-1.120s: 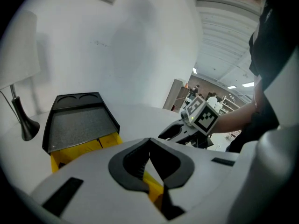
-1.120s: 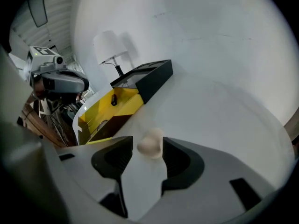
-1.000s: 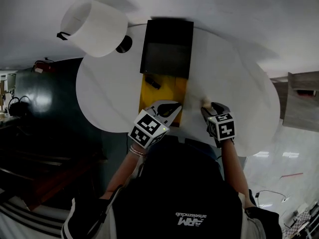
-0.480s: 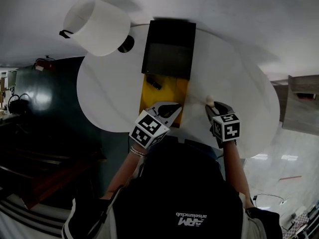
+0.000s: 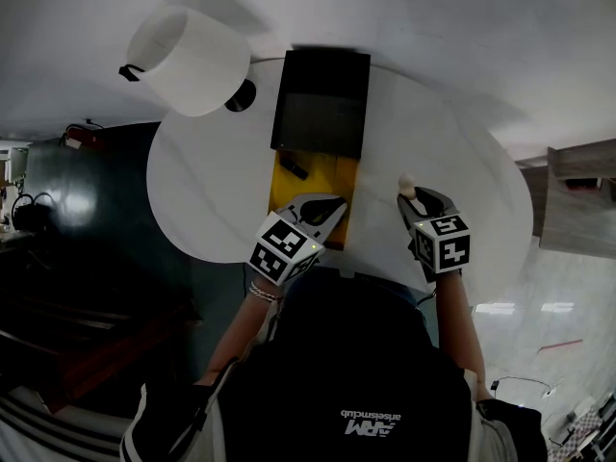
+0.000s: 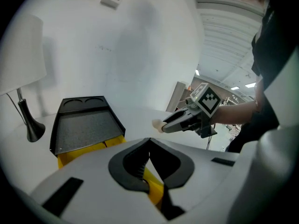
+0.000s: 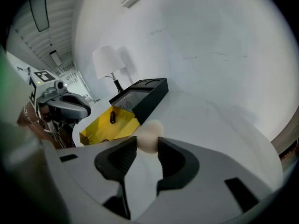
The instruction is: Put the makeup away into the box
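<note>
The makeup in hand is a cream, egg-shaped sponge (image 7: pixel 149 133), gripped at its narrower lower part by the right claw (image 7: pixel 147 149). The jaws have just been closing and now press on it from both sides, with its rounded end sticking out past the tips. It is probably very light and soft, so it should squash under pressure and spring back. A gentle hold across its middle looks safest, since a tip grip like this one could let it pop out. The sponge hangs above the bench (image 5: pixel 202 181), right of the box (image 5: pixel 339 179) and toward the bench's near edge. The box's black lid (image 5: pixel 320 99) stands open at the far side, and a small dark item (image 5: pixel 295 169) lies in the yellow interior.

The right forearm reaches out from the body, with the claw angled forward and down. The left claw (image 6: pixel 149 141) is clenched, apparently on the box's yellow near wall, and is also tilted downward.
</note>
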Motion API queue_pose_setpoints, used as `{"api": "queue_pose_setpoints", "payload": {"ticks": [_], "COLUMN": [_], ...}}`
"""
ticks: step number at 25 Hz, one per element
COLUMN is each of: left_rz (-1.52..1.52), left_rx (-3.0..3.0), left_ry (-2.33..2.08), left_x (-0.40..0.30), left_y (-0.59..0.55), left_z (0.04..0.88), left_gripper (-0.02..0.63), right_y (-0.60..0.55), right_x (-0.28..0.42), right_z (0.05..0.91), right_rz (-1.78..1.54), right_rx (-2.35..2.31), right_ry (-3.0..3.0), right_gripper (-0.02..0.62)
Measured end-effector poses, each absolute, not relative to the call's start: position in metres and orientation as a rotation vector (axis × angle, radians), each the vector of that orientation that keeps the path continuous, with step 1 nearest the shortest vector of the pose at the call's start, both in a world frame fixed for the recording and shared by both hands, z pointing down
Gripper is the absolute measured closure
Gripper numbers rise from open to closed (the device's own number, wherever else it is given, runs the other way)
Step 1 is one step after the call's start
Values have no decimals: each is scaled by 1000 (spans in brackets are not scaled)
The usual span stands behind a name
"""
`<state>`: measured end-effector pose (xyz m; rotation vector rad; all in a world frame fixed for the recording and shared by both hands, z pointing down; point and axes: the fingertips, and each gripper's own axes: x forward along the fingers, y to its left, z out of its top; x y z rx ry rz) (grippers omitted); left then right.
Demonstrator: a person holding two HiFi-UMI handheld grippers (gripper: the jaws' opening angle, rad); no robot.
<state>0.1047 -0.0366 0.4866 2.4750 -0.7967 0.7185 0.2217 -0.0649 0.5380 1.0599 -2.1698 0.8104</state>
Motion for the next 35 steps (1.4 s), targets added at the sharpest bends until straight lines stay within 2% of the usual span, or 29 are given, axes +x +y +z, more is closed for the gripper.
{"api": "queue_pose_setpoints", "payload": {"ticks": [18, 35], "left_rz": [599, 485], "left_rx": [2384, 2212], "left_ry": [-1107, -1412], "left_x": [36, -51], "left_y": [-20, 12], "left_z": [466, 458], "left_gripper": [588, 588], "right_y": [-61, -27], "right_x": [184, 55], "right_z": [487, 461], "right_rz": [647, 478], "right_rx": [957, 507], "right_ry": [-2310, -2546], "right_gripper": [439, 437]}}
